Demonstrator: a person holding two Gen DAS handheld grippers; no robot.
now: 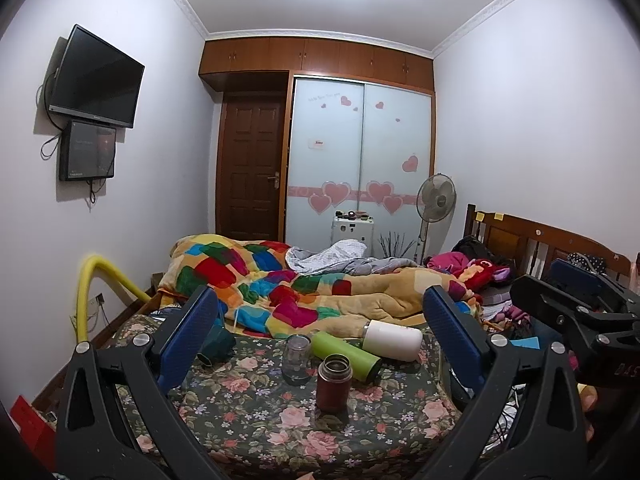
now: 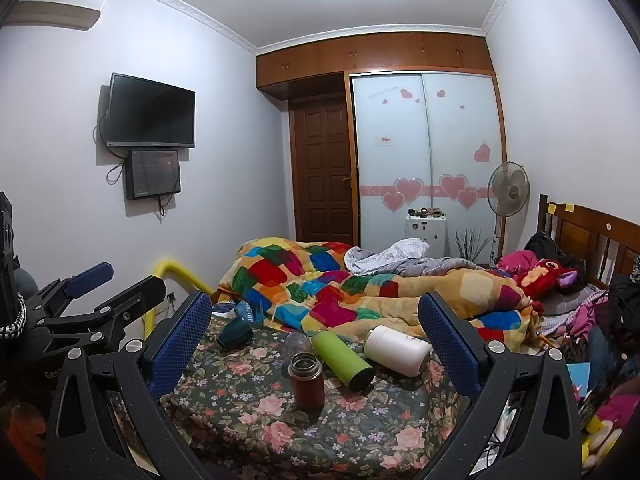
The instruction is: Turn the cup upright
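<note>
Green tumbler (image 2: pixel 343 358) lies on its side, axis diagonal, ahead of the wide-open, empty right gripper (image 2: pixel 316 336); left gripper (image 1: pixel 320 332) equally wide

Your left gripper (image 1: pixel 320 332): blue pad is covering part of dark green cup (image 1: pixel 214 344) in left wrist view; its mouth is not showing clearly. Clear glass jar (image 1: pixel 297 358) is sitting partly behind brown flask (image 1: pixel 334 382); jar's contents too faint to tell. White bottle (image 2: pixel 398 347): far end is hiding behind your right gripper (image 2: pixel 316 336) pad in right wrist view. Items on white appliance (image 1: pixel 354 228) are too small to tell. Frame edge is cutting off the bed (image 2: pixel 340 432) bottom.
</note>
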